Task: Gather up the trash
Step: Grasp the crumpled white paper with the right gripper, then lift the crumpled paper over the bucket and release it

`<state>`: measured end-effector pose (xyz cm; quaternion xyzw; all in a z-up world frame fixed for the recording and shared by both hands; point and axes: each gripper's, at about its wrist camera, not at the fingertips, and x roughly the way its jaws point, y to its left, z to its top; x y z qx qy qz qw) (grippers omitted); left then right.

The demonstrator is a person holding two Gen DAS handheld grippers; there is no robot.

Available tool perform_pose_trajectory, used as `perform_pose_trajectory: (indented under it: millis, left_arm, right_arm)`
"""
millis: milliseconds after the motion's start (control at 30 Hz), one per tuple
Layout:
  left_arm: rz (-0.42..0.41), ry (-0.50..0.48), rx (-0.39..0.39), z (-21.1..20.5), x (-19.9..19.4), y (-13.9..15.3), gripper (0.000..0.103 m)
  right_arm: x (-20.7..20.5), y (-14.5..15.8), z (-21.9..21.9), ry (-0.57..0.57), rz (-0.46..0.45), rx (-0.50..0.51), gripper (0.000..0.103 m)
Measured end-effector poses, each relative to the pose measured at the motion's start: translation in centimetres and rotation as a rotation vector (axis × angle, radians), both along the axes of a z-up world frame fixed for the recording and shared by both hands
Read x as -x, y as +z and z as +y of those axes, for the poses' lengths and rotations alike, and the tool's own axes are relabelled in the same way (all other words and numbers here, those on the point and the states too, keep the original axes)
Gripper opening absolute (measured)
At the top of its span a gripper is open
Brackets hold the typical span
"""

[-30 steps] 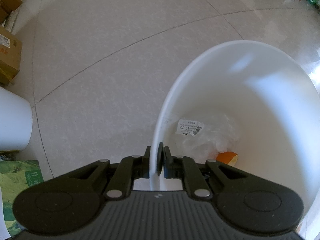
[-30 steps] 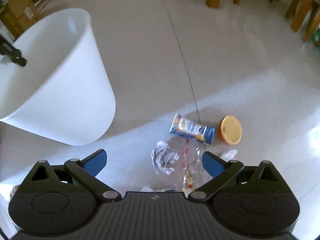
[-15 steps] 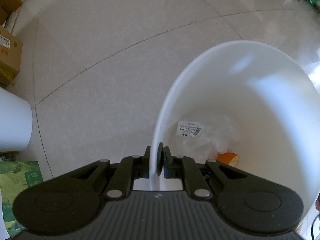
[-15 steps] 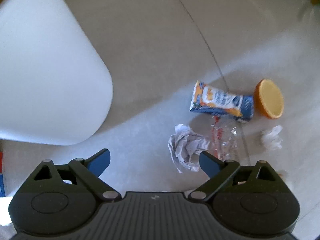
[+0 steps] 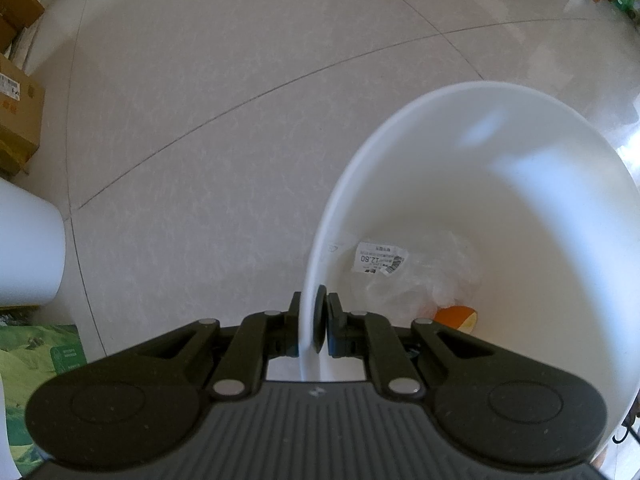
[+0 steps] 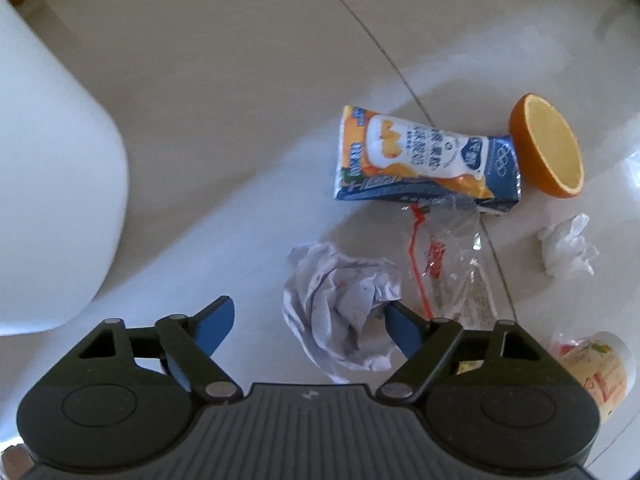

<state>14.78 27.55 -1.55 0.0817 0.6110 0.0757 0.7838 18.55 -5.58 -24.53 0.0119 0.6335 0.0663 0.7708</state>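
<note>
The left tool (image 5: 313, 322) pinches the rim of the big white plastic bin (image 5: 500, 208). The right tool (image 6: 308, 326) is wide open – the crumpled white paper ball (image 6: 340, 304) lies on the floor between its blue fingers (image 6: 214, 324).

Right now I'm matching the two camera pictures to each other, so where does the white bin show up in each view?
Left wrist view: the white bin fills the right half, seen from above into its opening, its rim pinched by the left hand-held gripper.
Right wrist view: only its outer wall shows, along the left edge.
Shared landmark: the grey joint line in the floor tiles.
</note>
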Motion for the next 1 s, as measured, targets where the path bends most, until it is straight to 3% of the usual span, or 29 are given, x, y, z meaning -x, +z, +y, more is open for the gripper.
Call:
perform_pose_trajectory:
  millis: [233, 567, 733, 1000]
  left_arm:
    - [-0.005, 0.0, -0.001, -0.1, 0.1, 0.0, 0.008]
    - [-0.005, -0.002, -0.001, -0.1, 0.1, 0.0, 0.008]
    - [-0.004, -0.005, -0.004, -0.2, 0.1, 0.0, 0.008]
    - [-0.003, -0.01, -0.017, -0.6, 0.0, 0.0, 0.009]
  right_arm:
    - [-0.6, -0.2, 0.0, 0.007, 0.003, 0.048, 0.054]
    - [-0.6, 2.3, -0.8, 0.0, 0.032, 0.017, 0.047]
    - [-0.2, 7.0, -0.6, 0.067, 0.018, 0.011, 0.047]
    - [0.7, 20.3, 1.0, 0.241, -0.092, 0.001, 0.047]
